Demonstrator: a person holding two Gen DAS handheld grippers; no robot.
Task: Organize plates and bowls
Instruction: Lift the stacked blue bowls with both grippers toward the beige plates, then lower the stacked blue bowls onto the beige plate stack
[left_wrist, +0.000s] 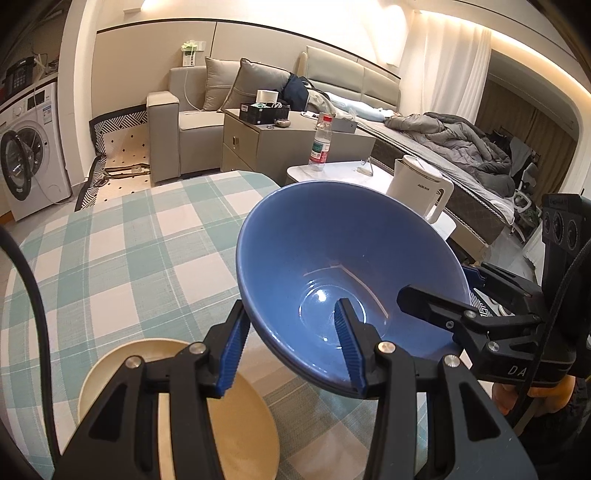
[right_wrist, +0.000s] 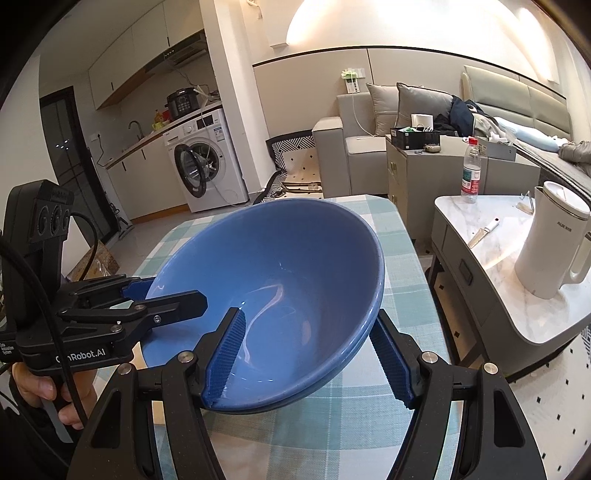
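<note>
A big blue bowl (left_wrist: 332, 266) is held above the checked tablecloth by both grippers; a second blue rim shows nested under it. My left gripper (left_wrist: 291, 347) straddles the near rim, one finger inside and one outside, with a wide gap. My right gripper (right_wrist: 310, 354) straddles the bowl (right_wrist: 273, 273) at its near rim the same way. The right gripper also shows at the bowl's right rim in the left wrist view (left_wrist: 436, 299), and the left gripper at its left rim in the right wrist view (right_wrist: 162, 295). A cream plate (left_wrist: 236, 417) lies on the table below my left gripper.
The table (left_wrist: 118, 258) has a green and white checked cloth. To the right stands a white marble side table (right_wrist: 491, 236) with a white kettle (right_wrist: 554, 243), a water bottle (right_wrist: 471, 170) and a knife (right_wrist: 484, 230). A grey cabinet, sofa and washing machine stand beyond.
</note>
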